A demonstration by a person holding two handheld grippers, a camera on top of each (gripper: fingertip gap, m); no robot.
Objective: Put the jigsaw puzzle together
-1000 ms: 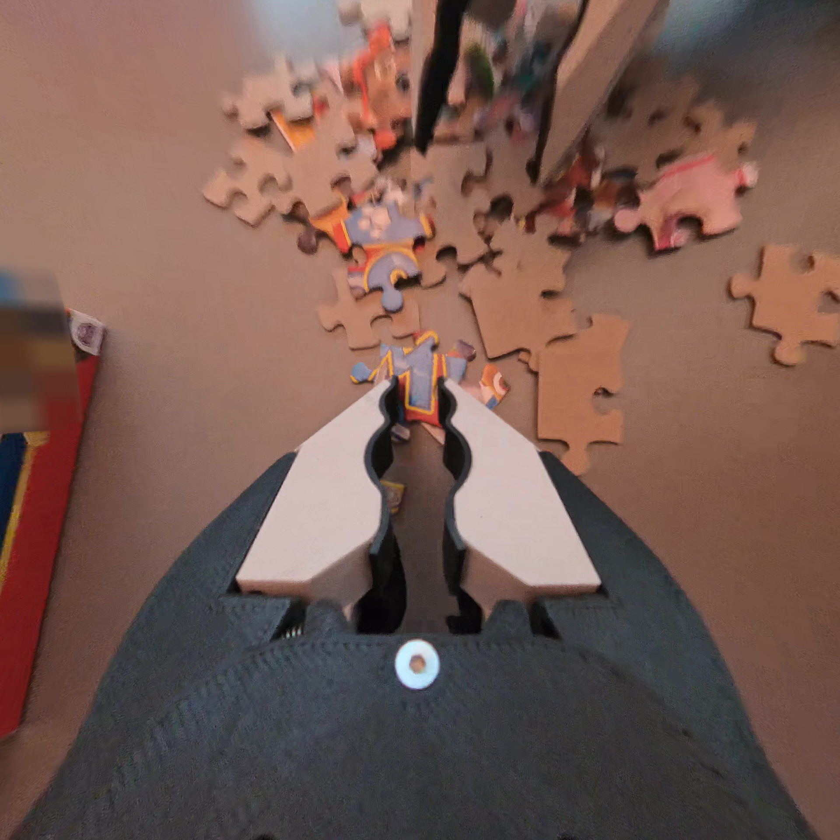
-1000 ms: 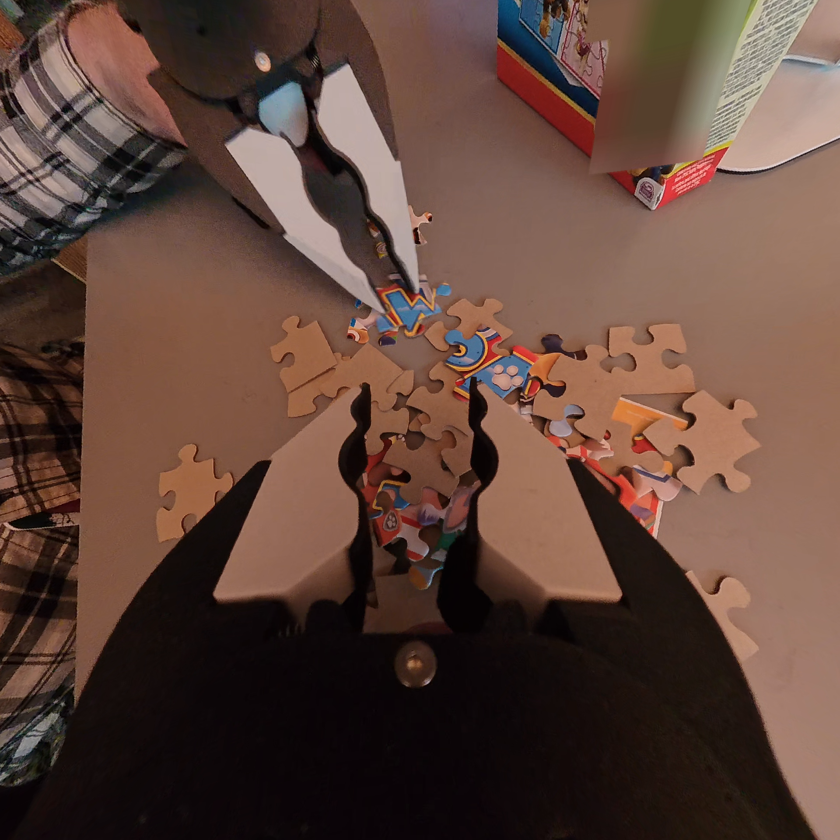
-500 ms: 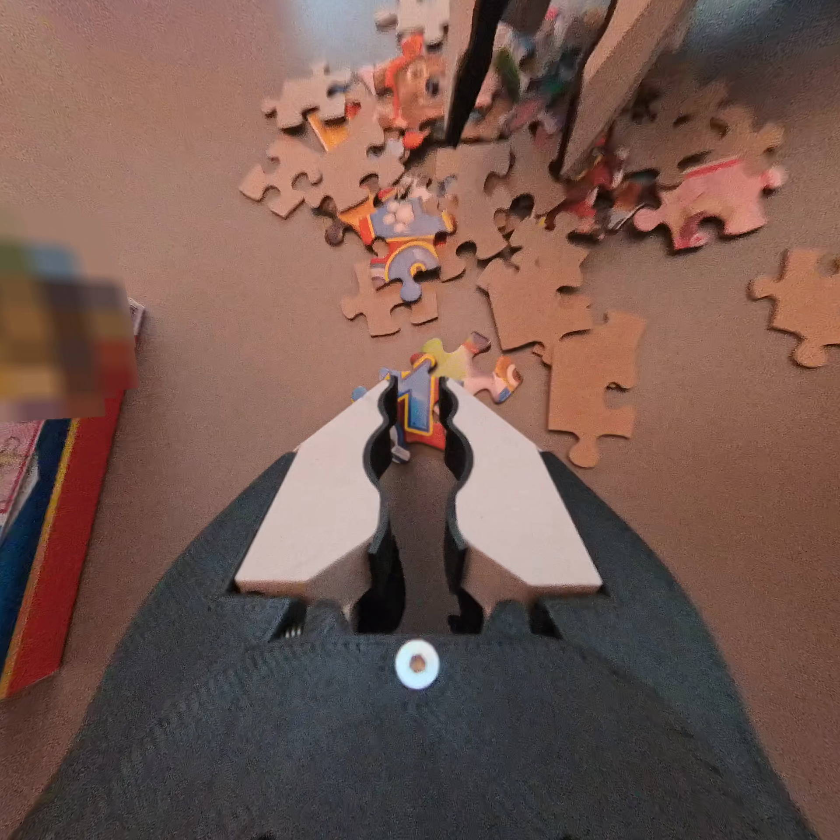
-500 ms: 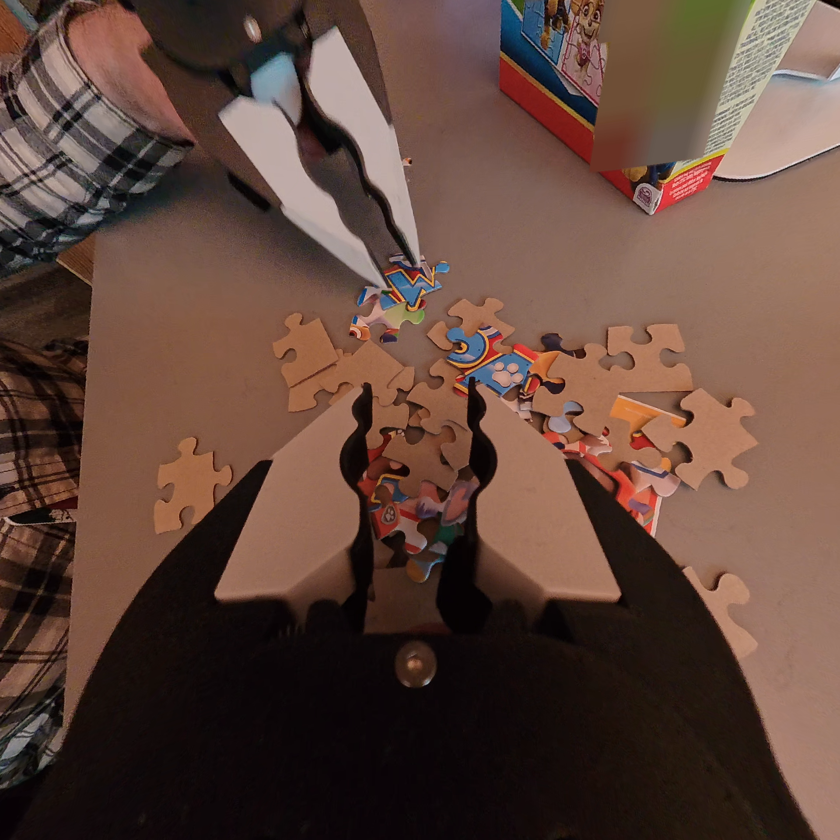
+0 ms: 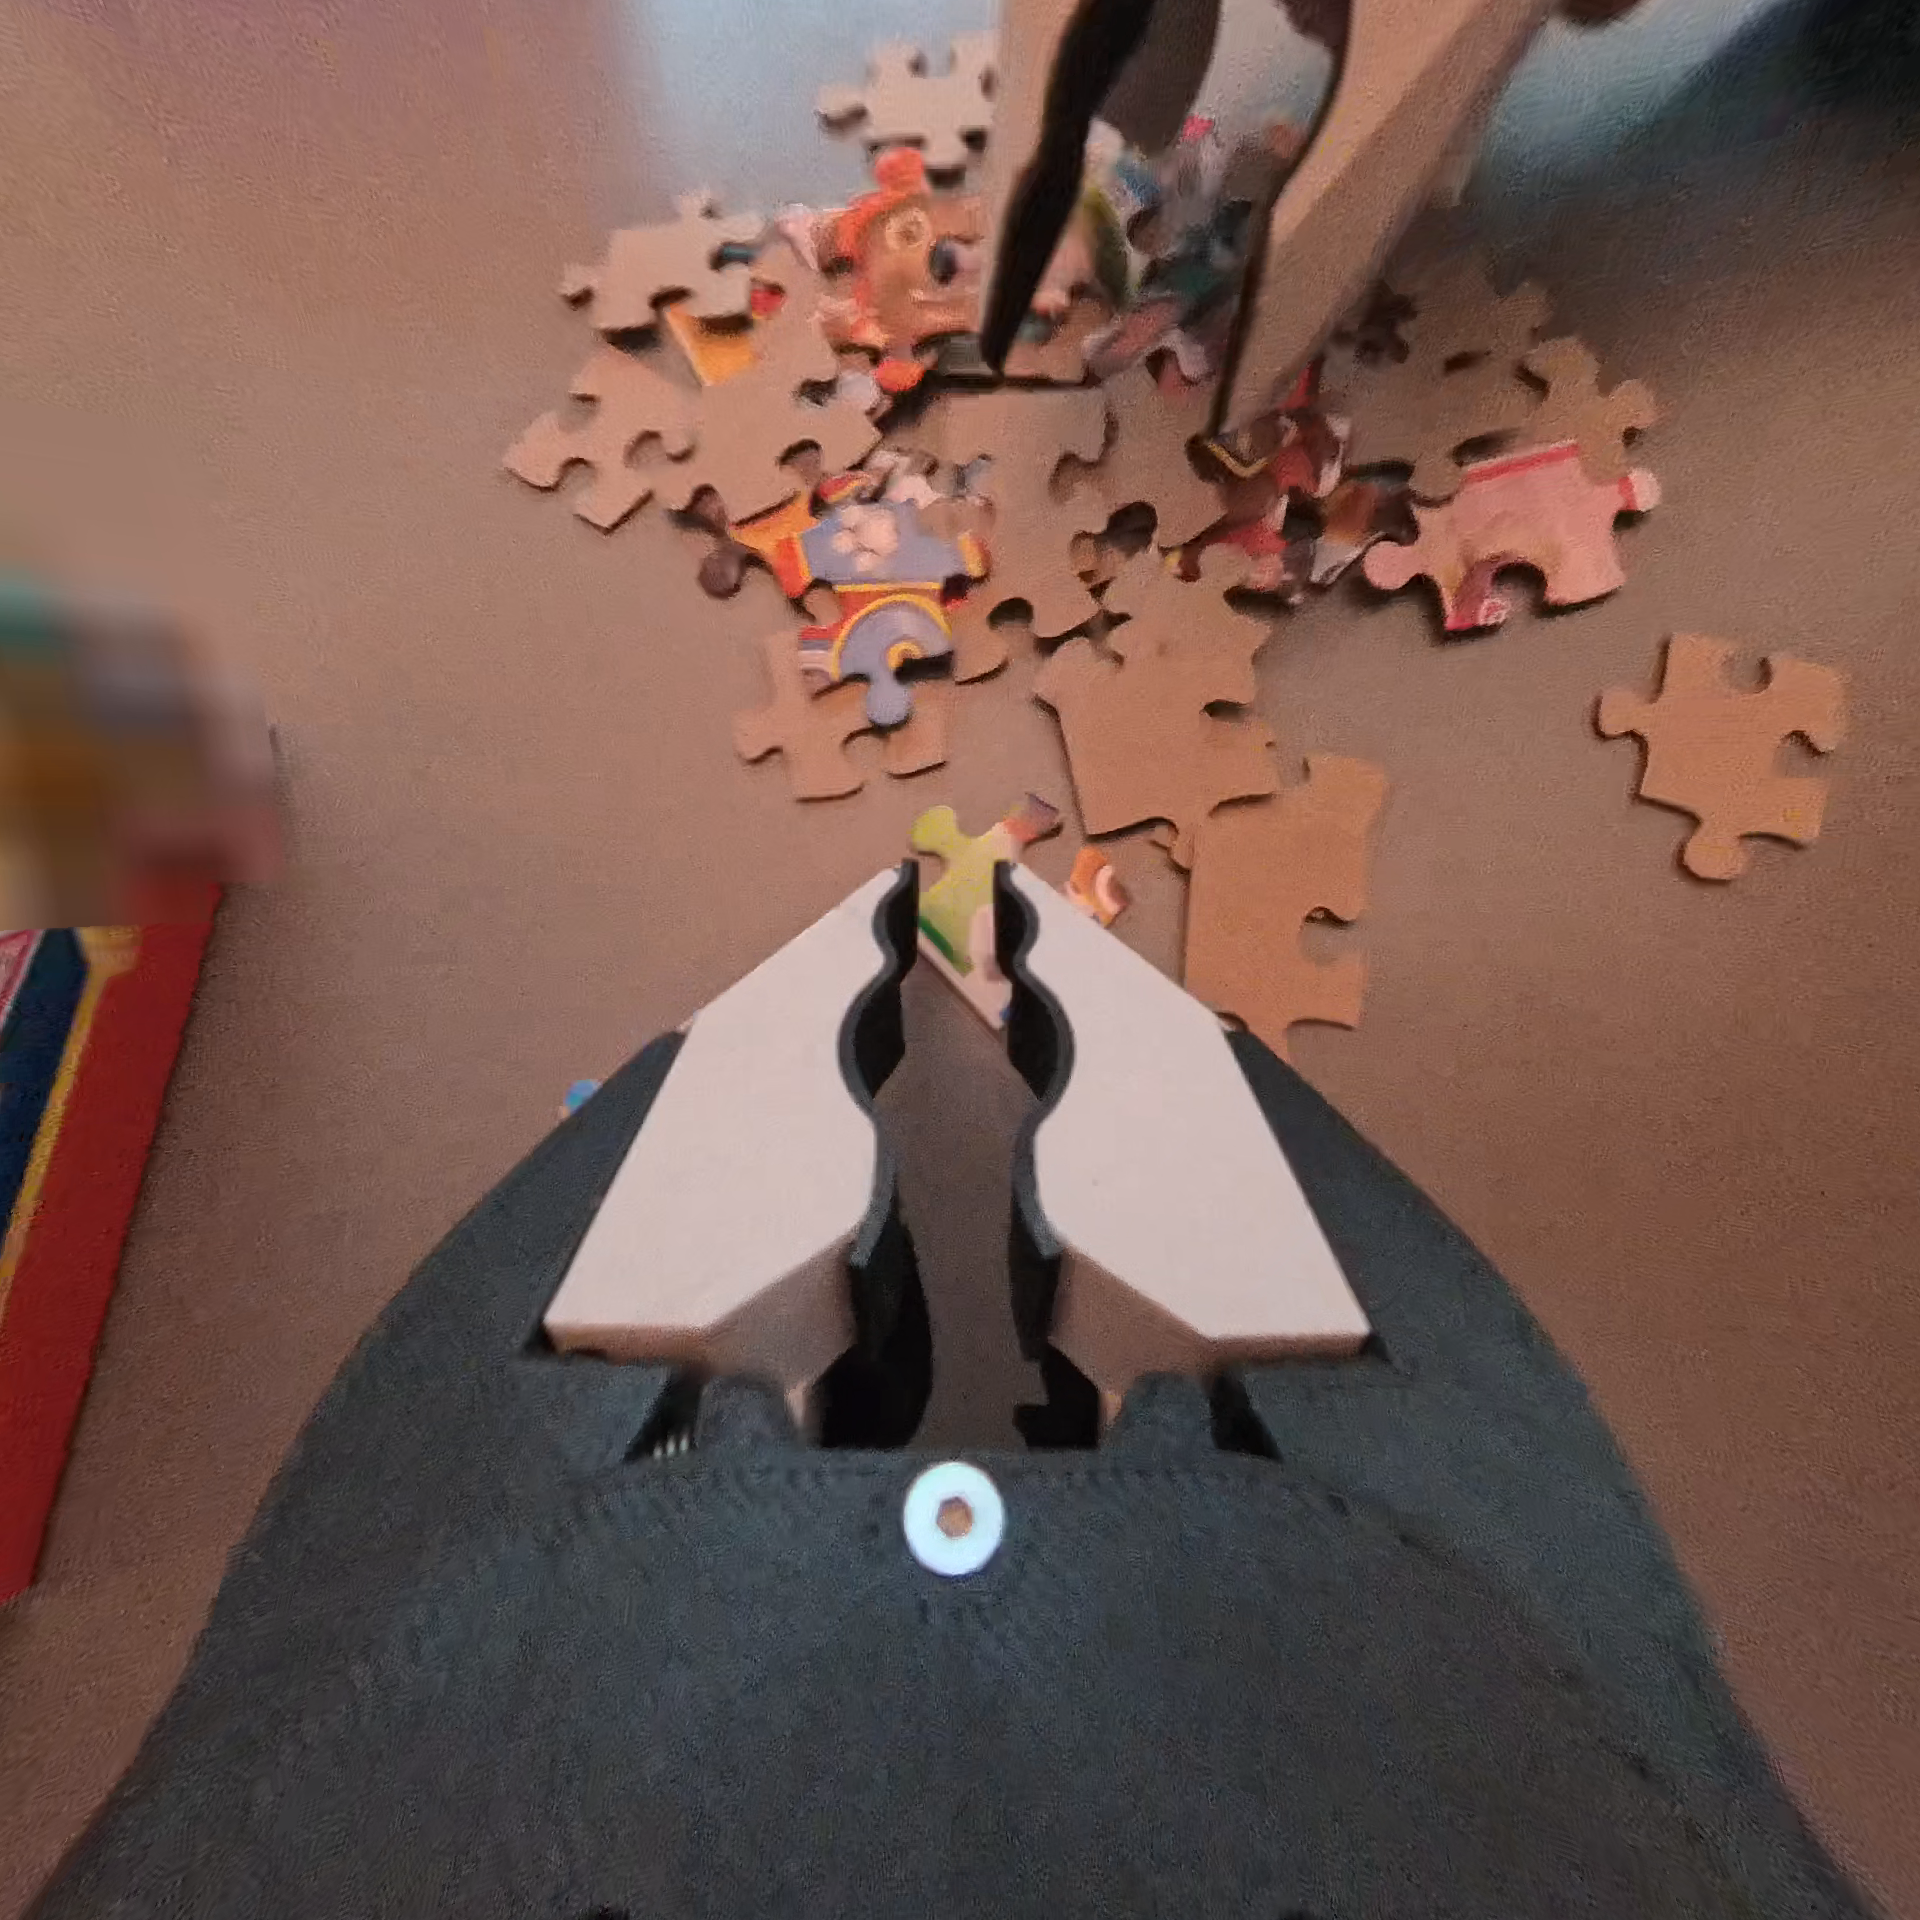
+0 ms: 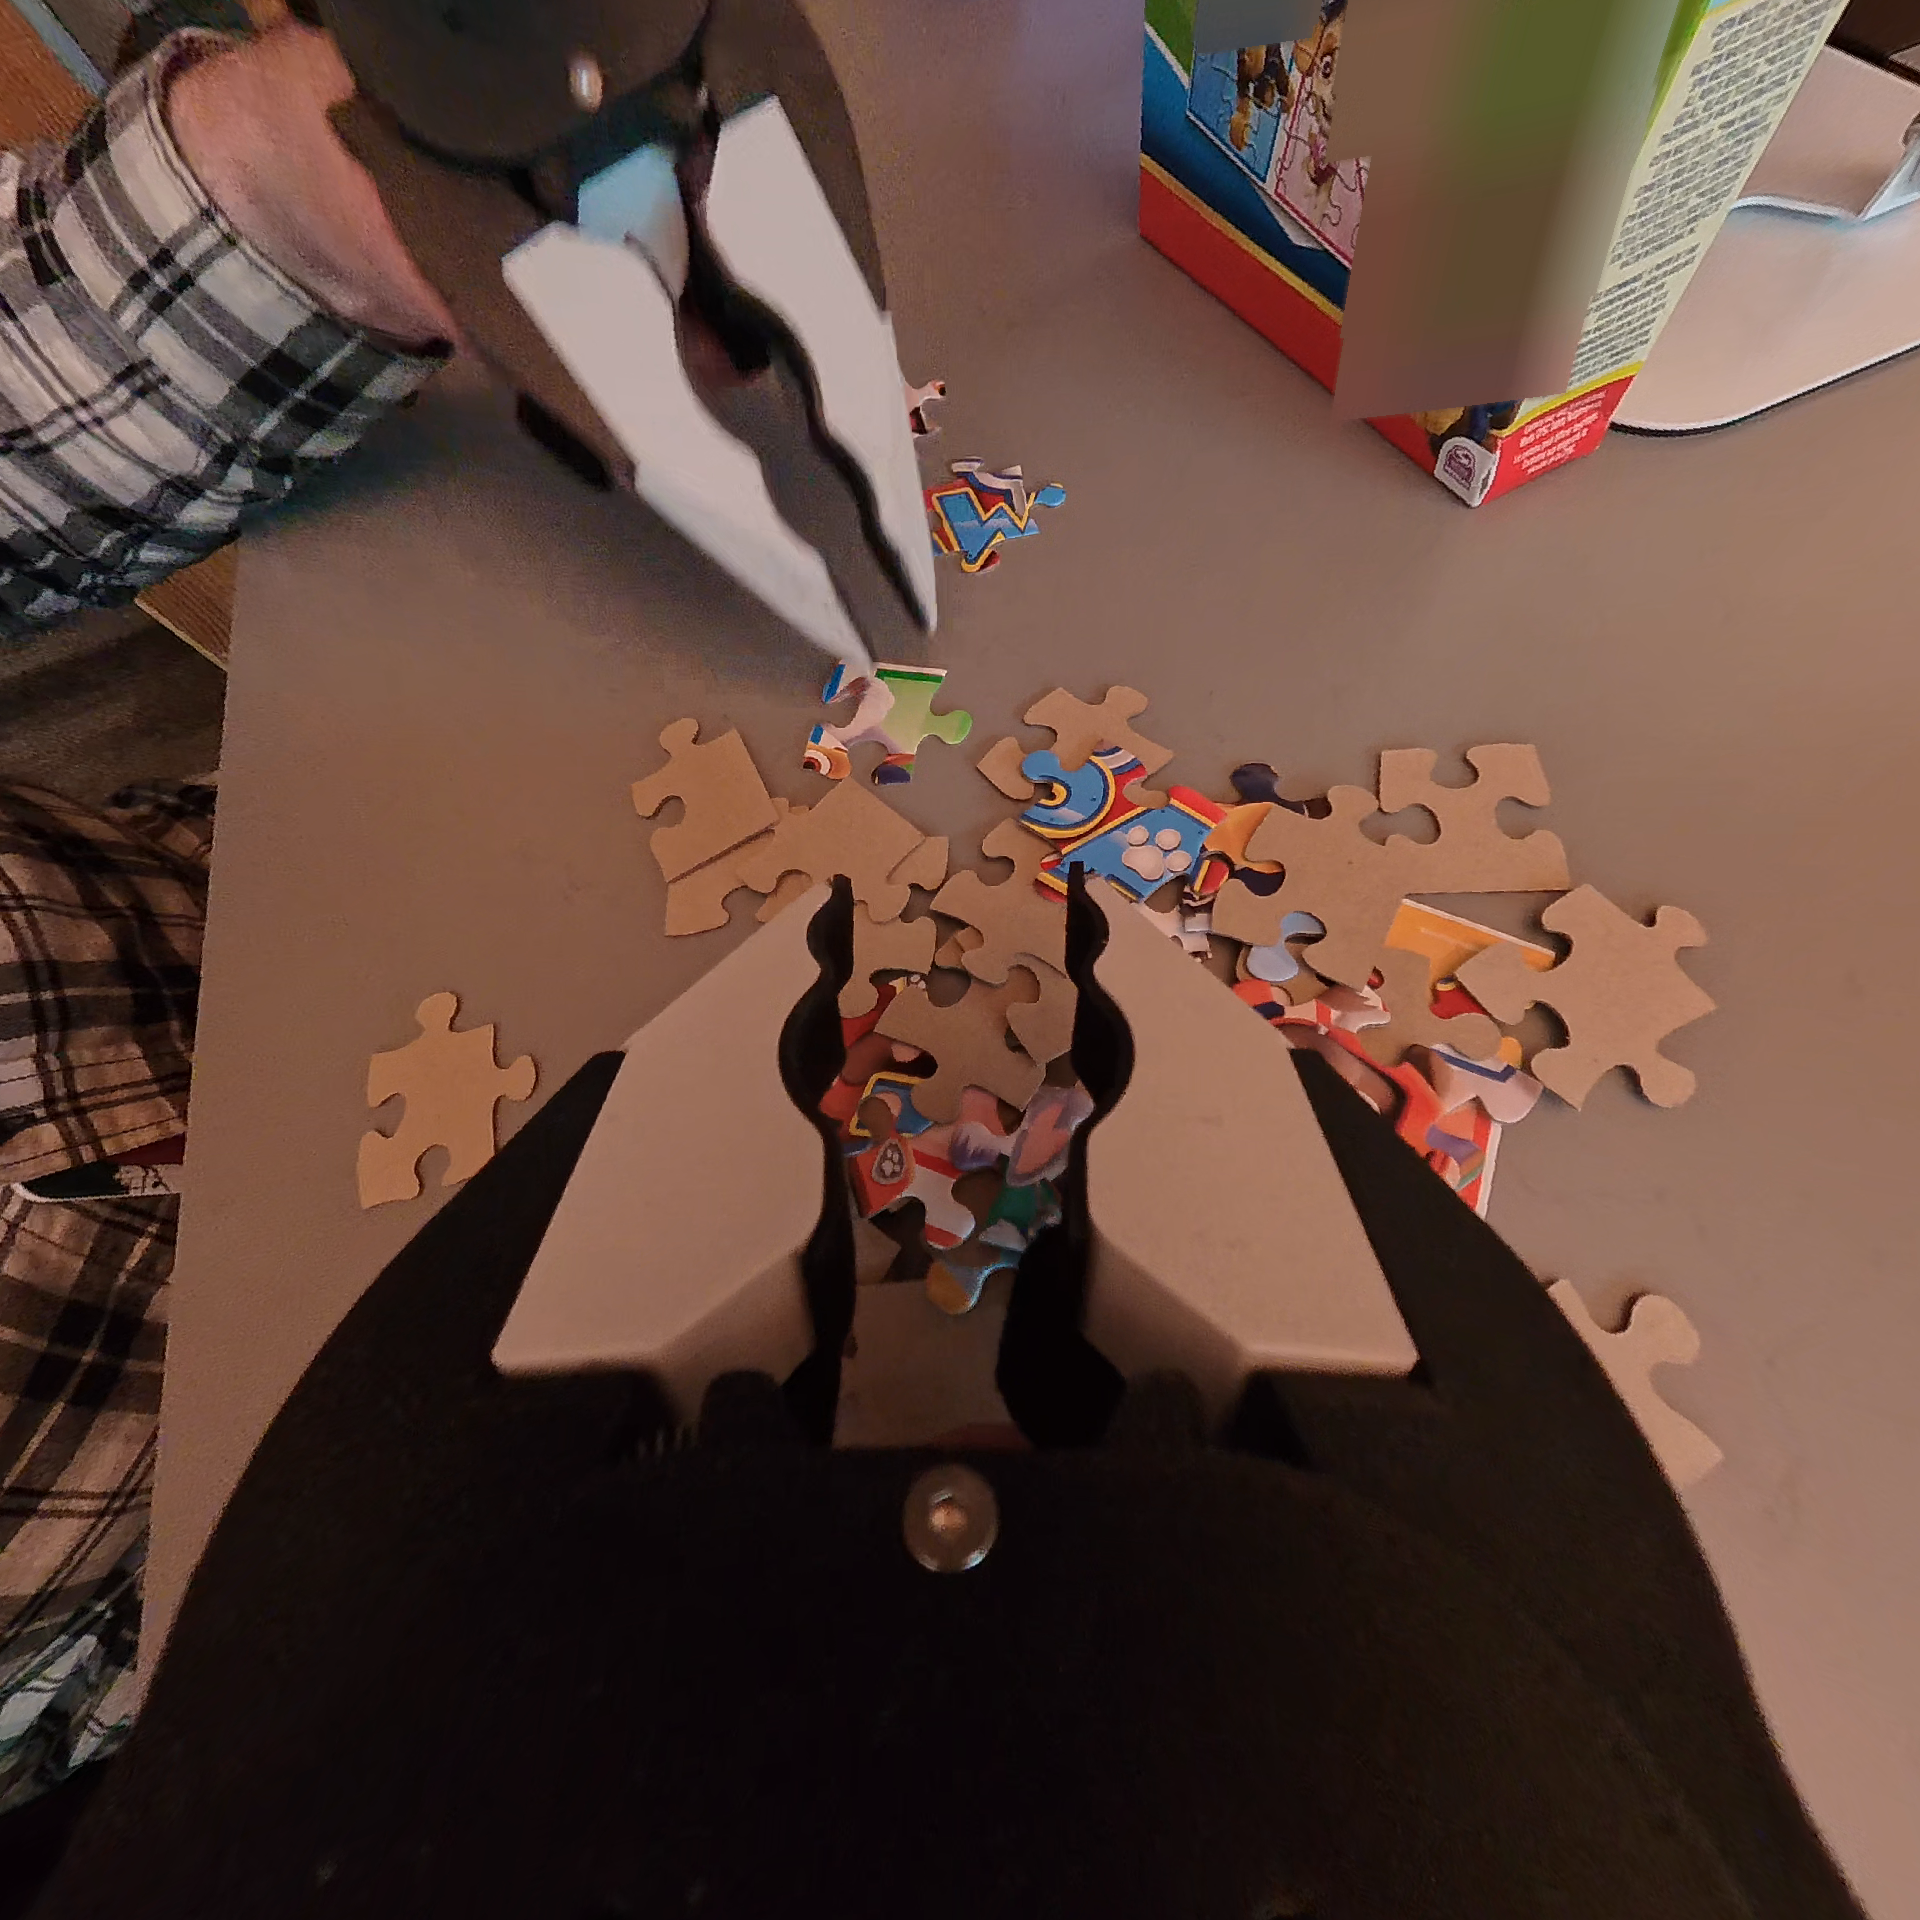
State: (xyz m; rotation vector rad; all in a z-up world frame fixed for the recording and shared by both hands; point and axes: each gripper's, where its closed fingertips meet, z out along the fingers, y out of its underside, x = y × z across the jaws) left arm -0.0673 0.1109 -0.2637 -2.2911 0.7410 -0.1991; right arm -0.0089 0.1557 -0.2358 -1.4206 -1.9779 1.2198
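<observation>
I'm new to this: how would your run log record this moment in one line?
left gripper: open, tips at green piece | right gripper: open above pile | nothing joined

Grey table (image 6: 1299, 582) w/ loose puzzle pcs (image 6: 1340, 883), upright puzzle box (image 6: 1247, 218).

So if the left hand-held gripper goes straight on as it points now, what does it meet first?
Probably the green puzzle piece, lying face up just beyond the left hand-held gripper; depth is hard to judge.
</observation>
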